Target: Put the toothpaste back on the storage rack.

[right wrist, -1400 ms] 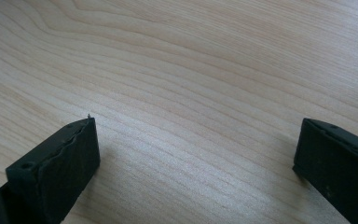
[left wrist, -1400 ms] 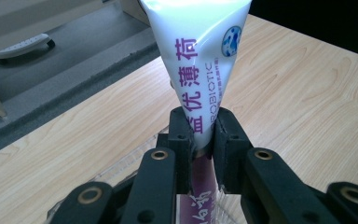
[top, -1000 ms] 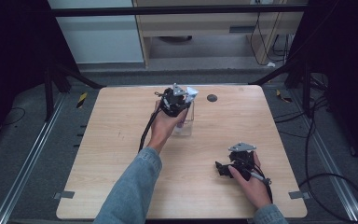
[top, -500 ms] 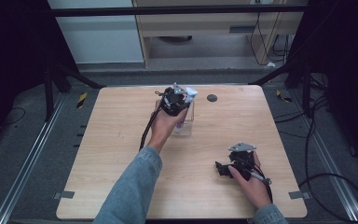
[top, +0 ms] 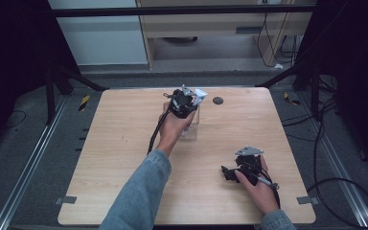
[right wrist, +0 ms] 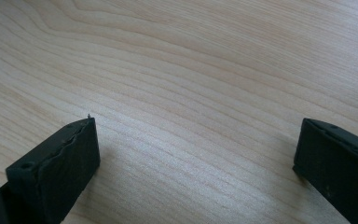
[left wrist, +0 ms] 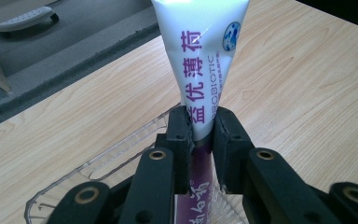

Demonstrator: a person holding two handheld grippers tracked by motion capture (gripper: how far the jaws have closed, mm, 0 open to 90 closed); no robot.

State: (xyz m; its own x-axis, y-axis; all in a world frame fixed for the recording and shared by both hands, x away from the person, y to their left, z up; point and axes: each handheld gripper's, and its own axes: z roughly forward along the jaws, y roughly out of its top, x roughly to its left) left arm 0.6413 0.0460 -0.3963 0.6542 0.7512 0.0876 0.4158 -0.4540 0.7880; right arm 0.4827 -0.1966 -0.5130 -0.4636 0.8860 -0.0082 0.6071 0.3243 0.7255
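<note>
Right gripper [top: 231, 173] rests low near the desk's near right corner, held in the person's right hand [top: 258, 188]; in the right gripper view its jaws stand wide apart with nothing between them, bare wood beneath; jaw faces are black, matte, with a shallow ridged edge.

Desk [top: 120, 158]: pale wood-grain laminate, smooth, flat, rounded corners; a small dark round spot [top: 217, 100] sits near the far edge.

Left gripper [left wrist: 200, 140] is up over the far middle of the desk, clamped on a toothpaste tube [left wrist: 203, 65]; jaws pinch the tube across its narrowed body, just above a clear plastic cup [left wrist: 98, 163] in which the tube's lower end stands; in the high view the tube's white flat end shows at the gripper top, tilted toward the far edge.

Tube: glossy white and purple film, printed characters, tapering to a flat crimped end. Judgement: light, soft-walled, dents under the pads, somewhat slippery; best held mid-body as now, not at the thin crimp.

Cup: thin, transparent, ribbed base, rigid but light; likely to tip or slide if the tube drags its rim.
</note>
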